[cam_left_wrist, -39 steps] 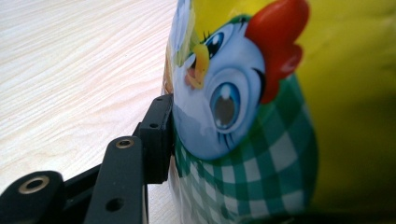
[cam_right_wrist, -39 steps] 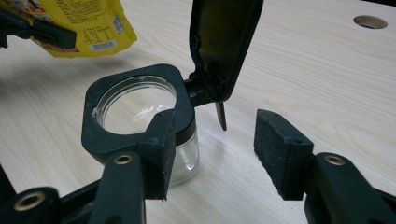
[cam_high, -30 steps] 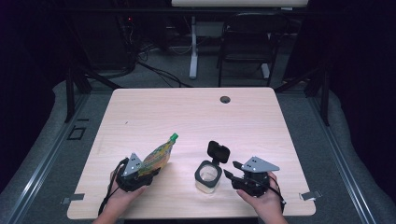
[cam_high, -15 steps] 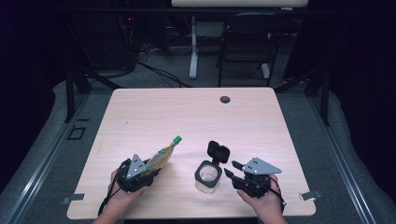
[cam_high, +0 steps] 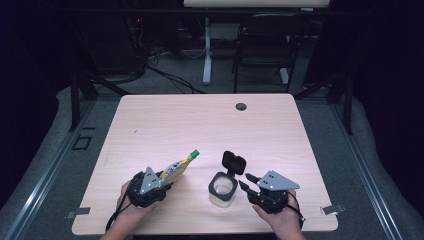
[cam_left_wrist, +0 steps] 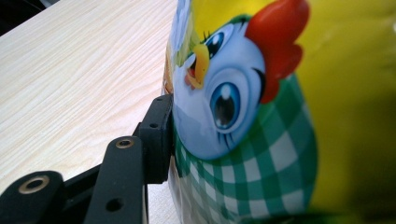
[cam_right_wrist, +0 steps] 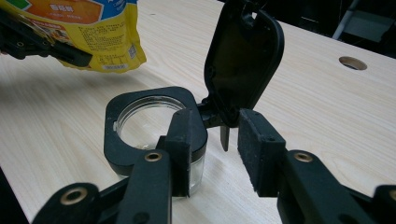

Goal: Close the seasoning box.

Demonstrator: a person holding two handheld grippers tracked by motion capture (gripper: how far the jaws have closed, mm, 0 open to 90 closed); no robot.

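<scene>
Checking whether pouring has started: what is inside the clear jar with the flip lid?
The jar looks empty through its open mouth; its rim hides the lower walls, and its lid stands open.

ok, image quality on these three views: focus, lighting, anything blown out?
High view: table evenly lit, surroundings near black, slightly soft. Left gripper view: pouch very close, its right side blurred, the pad against it and the chicken print sharper. Right gripper view: jar and open lid crisp, the near arms of the right tongs slightly soft, mild sheen on the wood; nothing blown out.
</scene>
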